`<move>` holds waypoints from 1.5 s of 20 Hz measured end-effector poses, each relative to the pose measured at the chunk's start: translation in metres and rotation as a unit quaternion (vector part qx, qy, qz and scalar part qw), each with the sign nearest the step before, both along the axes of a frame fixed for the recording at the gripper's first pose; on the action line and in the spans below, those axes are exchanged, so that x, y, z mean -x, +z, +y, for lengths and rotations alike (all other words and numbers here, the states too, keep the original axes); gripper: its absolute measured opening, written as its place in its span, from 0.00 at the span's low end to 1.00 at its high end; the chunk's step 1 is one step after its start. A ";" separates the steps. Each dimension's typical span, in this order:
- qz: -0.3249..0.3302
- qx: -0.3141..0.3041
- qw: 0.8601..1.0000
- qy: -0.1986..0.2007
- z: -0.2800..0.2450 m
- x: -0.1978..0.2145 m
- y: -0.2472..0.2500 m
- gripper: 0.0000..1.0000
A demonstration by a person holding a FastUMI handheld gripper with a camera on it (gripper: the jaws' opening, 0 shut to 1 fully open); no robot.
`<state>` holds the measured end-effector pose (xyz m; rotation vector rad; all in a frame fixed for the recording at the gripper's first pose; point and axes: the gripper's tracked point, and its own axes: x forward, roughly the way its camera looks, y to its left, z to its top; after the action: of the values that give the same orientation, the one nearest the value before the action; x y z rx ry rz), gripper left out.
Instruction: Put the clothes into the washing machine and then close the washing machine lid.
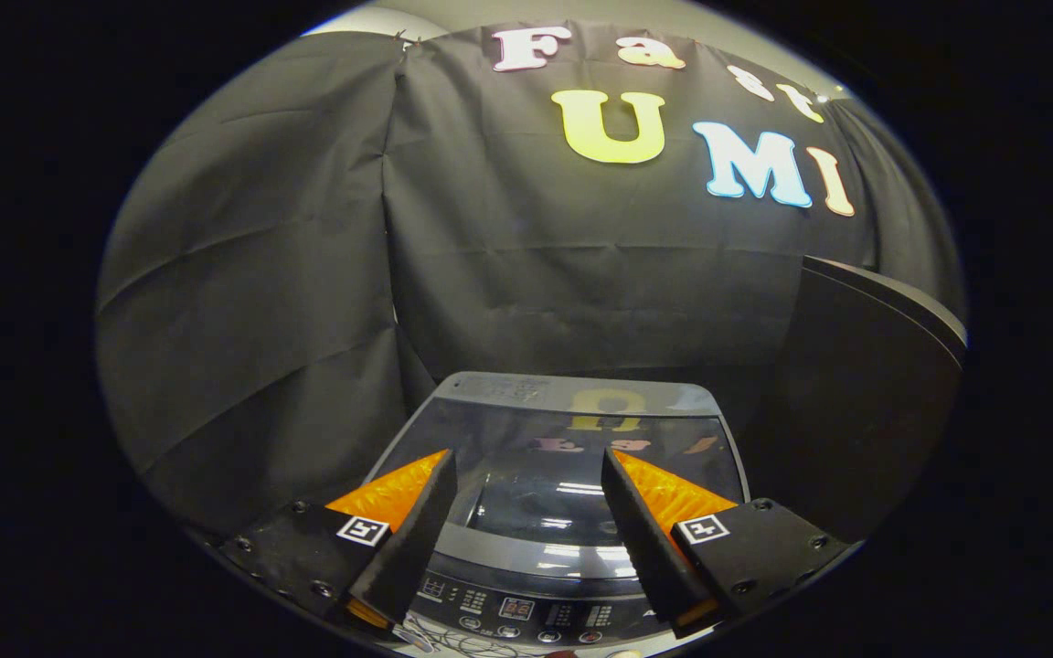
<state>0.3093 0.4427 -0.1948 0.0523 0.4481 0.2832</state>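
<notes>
Jaws (526, 461) parted above the washing machine's (453, 393) closed lid (545, 484).

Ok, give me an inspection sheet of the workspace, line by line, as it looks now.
Surface: washing machine top, grey rear panel.
Job's things: glass lid lies closed and reflective; no clothes seen.
Clutter: nothing seen.
Grippers: gripper open above the lid, fingers apart, holding nothing.
Cables: thin wires by the control panel.
Surroundings: black cloth wall behind; dark panel to the right.

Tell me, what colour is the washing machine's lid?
Dark, glossy tinted glass in a grey frame, seen in the gripper view: washing machine lid.
</notes>
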 end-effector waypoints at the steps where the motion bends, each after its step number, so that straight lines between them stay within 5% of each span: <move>1: -0.005 -0.004 1.000 0.000 0.000 0.006 0.009 0.98; 15: -0.125 -0.037 0.991 -0.008 -0.074 0.097 0.167 0.98; 21: -0.176 -0.029 0.983 -0.035 -0.152 0.127 0.220 0.98; 30: -0.189 0.012 0.979 -0.076 -0.290 0.170 0.233 0.98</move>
<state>0.1397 0.1527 0.0381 0.0083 0.0683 0.1330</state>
